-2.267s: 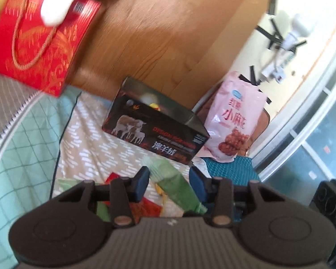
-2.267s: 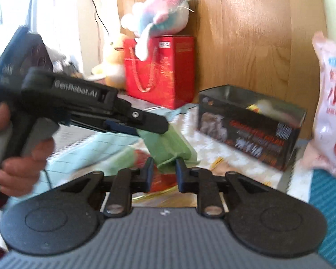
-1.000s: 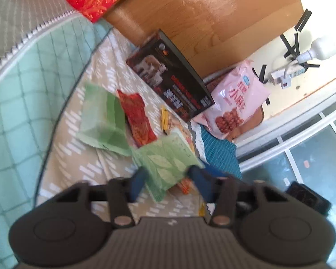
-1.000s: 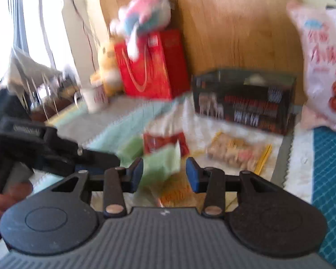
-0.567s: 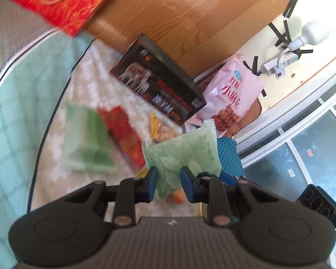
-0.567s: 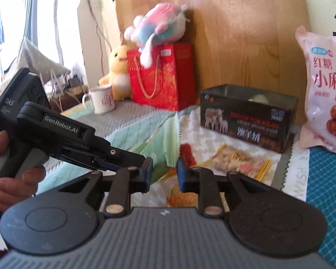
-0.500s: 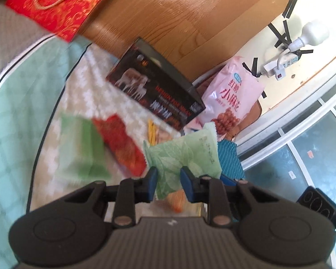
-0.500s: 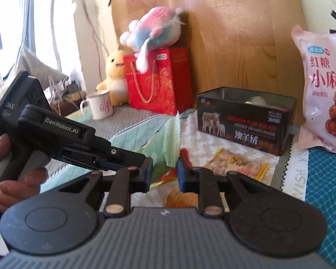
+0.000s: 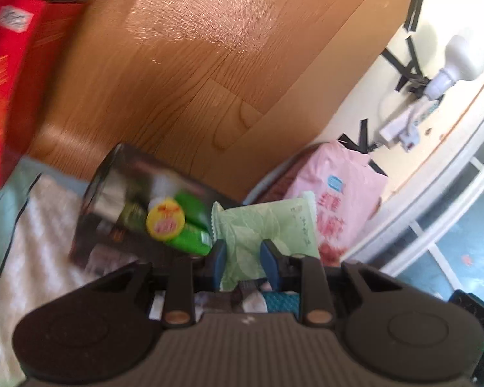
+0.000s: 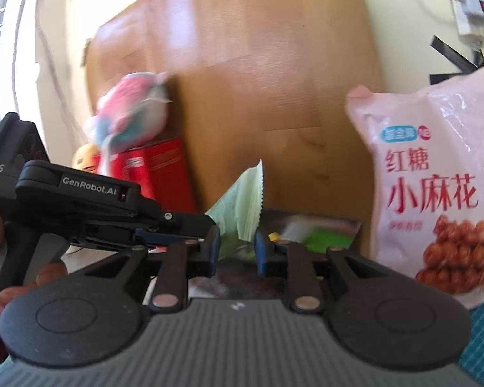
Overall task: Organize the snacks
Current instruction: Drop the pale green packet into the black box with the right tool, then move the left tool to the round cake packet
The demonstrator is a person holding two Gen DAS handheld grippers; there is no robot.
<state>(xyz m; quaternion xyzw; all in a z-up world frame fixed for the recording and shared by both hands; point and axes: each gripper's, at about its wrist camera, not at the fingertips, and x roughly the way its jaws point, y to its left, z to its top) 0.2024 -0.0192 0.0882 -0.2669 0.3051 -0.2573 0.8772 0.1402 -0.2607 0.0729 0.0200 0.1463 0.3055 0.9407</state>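
My left gripper (image 9: 242, 258) is shut on a pale green snack packet (image 9: 267, 225) and holds it in the air near the open top of the dark box (image 9: 113, 213). The box holds a yellow-lidded item (image 9: 165, 222) and a bright green packet (image 9: 190, 238). In the right wrist view the left gripper (image 10: 209, 225) shows from the side with the green packet (image 10: 242, 206) sticking up. My right gripper (image 10: 235, 251) has its jaws a little apart with nothing between them, just behind that packet and above the box (image 10: 322, 229).
A large pink snack bag (image 10: 435, 193) leans at the right, also in the left wrist view (image 9: 338, 200). A red gift bag (image 9: 6, 74) and a plush toy (image 10: 129, 119) stand at the left against the wooden board (image 9: 193, 64). A patterned cloth (image 9: 35, 242) lies under the box.
Both grippers have risen and moved toward the box. The left one has carried the green packet up from the cloth to the box's open top. The snacks on the cloth have dropped out of view.
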